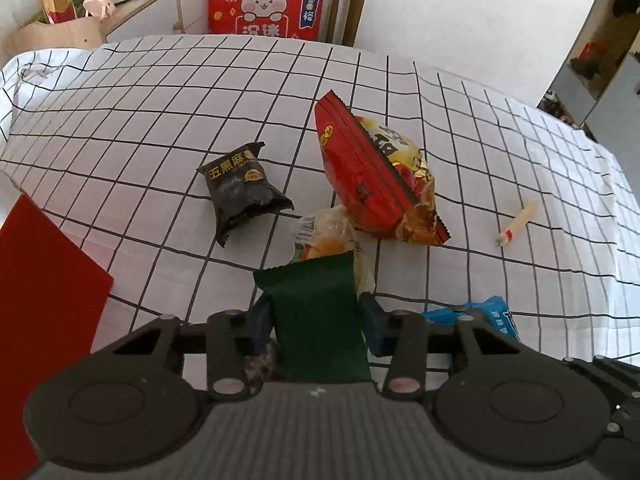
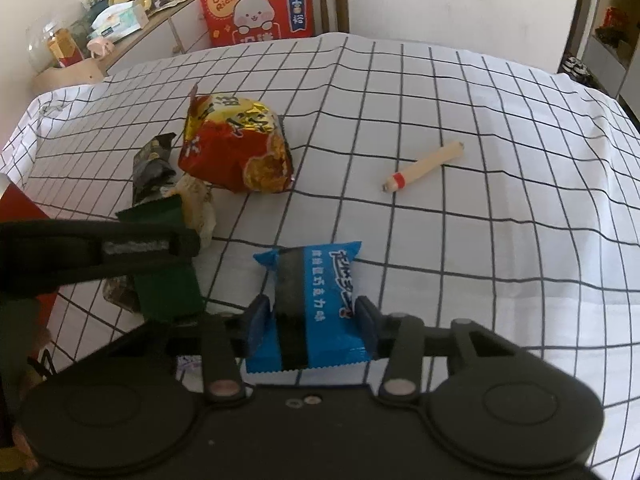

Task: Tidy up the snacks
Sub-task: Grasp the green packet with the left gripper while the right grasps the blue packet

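My left gripper (image 1: pixel 316 320) is shut on a dark green snack packet (image 1: pixel 320 320), which also shows in the right wrist view (image 2: pixel 164 280). My right gripper (image 2: pixel 314 314) is shut on a blue snack packet (image 2: pixel 316 304); a corner of it shows in the left wrist view (image 1: pixel 480 312). On the checked tablecloth (image 1: pixel 160 120) lie a black packet (image 1: pixel 244 188), a large red and gold bag (image 1: pixel 376 172), a clear wrapped pastry (image 1: pixel 332 232) and a small sausage stick (image 1: pixel 516 224). The left gripper's arm (image 2: pixel 92 256) crosses the right wrist view.
A red flat box (image 1: pixel 44 312) sits at the table's left edge. A red rabbit cushion (image 1: pixel 268 0) leans on a wooden chair behind the table. A sideboard (image 1: pixel 132 4) with tissues and bottles stands at the back left. A doorway (image 1: pixel 592 48) opens at the right.
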The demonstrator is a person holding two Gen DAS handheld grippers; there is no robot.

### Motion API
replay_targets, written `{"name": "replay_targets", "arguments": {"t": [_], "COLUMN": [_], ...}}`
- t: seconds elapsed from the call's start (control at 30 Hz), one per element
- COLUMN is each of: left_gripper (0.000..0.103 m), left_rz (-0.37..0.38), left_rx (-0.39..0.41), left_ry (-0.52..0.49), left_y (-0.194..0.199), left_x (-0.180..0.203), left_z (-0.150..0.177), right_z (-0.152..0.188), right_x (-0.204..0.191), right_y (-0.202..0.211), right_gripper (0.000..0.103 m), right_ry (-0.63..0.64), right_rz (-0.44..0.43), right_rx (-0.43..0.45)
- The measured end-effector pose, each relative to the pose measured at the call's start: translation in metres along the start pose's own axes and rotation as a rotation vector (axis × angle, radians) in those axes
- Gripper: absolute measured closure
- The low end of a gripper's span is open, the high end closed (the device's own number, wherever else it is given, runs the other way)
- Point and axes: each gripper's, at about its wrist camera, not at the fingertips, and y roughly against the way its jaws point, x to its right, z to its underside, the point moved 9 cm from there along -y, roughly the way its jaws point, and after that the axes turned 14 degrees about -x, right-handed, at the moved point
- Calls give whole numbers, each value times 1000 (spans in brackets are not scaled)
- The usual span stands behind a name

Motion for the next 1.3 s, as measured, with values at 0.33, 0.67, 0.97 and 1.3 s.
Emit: {"name": "replay_targets", "arguments": {"t": [0.33, 0.67, 0.97, 1.3], "left_gripper": [60, 60, 60, 60], "left_rz": [56, 105, 113, 108], "left_rx": [35, 70, 93, 129], "left_ry": [21, 20, 38, 77], "left_y": [30, 70, 111, 158], "left_x": [-3, -7, -22, -50], "left_z": [11, 28, 48, 67], "right_z": [16, 30, 38, 41], "right_x": [0, -16, -37, -81], "right_y": [28, 64, 96, 129], "right_gripper": [60, 61, 61, 61], "right_ry": [-19, 6, 52, 130], "right_rz": [-23, -55, -66, -113], "right_rx": [32, 78, 115, 162]}}
